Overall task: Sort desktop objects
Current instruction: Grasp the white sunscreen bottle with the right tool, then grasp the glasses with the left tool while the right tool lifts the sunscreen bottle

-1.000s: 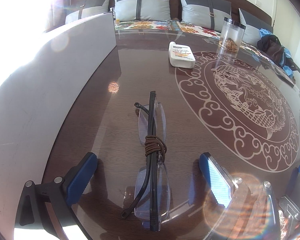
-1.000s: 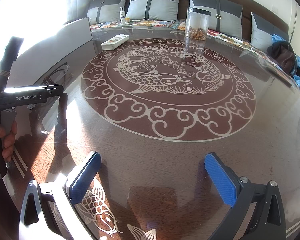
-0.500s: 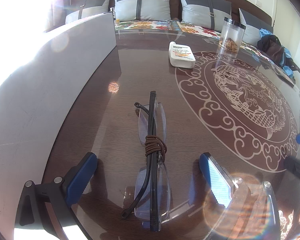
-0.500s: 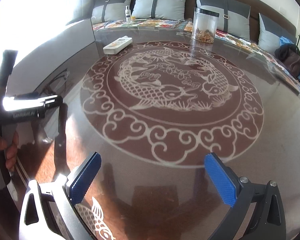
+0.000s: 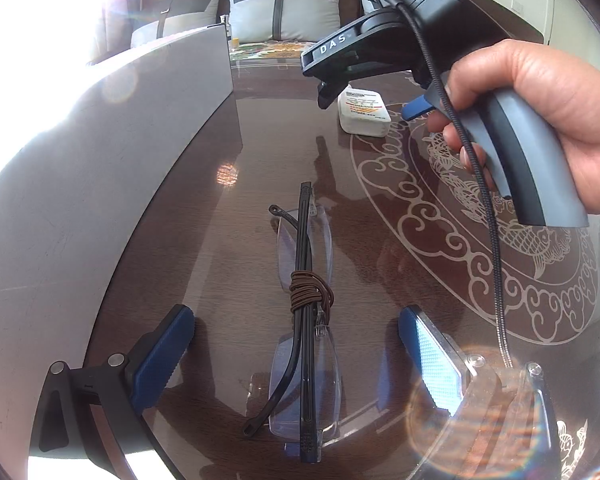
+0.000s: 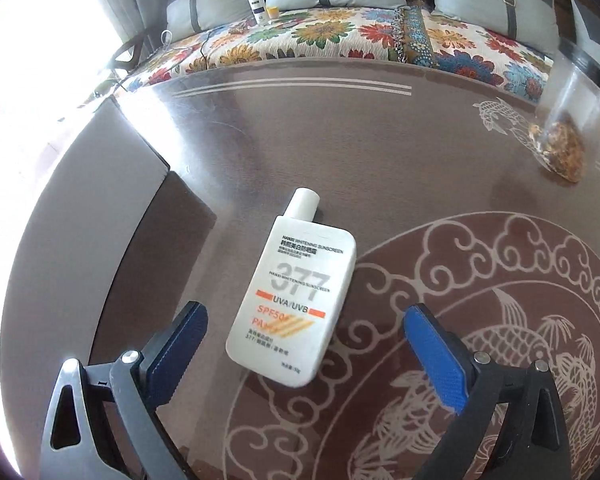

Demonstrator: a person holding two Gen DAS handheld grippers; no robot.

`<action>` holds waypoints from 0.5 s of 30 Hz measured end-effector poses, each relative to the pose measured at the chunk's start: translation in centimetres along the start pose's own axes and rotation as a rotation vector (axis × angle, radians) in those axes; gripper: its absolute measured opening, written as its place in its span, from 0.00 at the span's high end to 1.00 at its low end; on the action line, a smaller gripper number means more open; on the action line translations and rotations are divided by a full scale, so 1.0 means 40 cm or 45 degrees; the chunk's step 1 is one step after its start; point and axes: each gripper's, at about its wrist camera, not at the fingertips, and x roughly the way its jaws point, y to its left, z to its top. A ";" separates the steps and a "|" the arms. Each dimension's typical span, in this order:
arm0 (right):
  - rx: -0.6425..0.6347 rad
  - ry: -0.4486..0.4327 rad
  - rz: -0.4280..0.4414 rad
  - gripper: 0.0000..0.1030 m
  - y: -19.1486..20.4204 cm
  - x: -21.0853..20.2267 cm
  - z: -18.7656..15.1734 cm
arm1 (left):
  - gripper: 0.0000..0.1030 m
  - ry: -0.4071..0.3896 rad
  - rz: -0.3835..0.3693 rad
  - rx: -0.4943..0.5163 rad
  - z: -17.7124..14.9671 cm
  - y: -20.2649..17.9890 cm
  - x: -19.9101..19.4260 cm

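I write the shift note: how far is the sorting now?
Nothing looks sorted yet. The open right gripper, jaws just narrowing slightly, hovers around the sunscreen bottle without touching. The open left gripper straddles the glasses. Both, and the jar, remain on the table.

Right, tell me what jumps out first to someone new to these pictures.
A white sunscreen bottle lies flat on the glossy brown table, framed by the right gripper, whose blue pads stand open on either side without touching it. In the left wrist view, folded glasses bound with a brown cord lie between the open left gripper, while a hand holds the other gripper above.
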 end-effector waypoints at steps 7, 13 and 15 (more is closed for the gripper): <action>-0.190 -0.024 -0.085 0.50 0.027 -0.017 -0.052 | 0.00 0.000 -0.003 -0.002 -0.001 0.001 0.001; -0.277 -0.044 -0.055 0.50 -0.059 -0.149 -0.304 | 0.00 0.000 -0.003 -0.002 -0.001 0.002 0.001; -0.285 -0.069 -0.070 0.50 -0.092 -0.213 -0.432 | 0.00 0.000 -0.002 -0.001 -0.001 0.001 0.001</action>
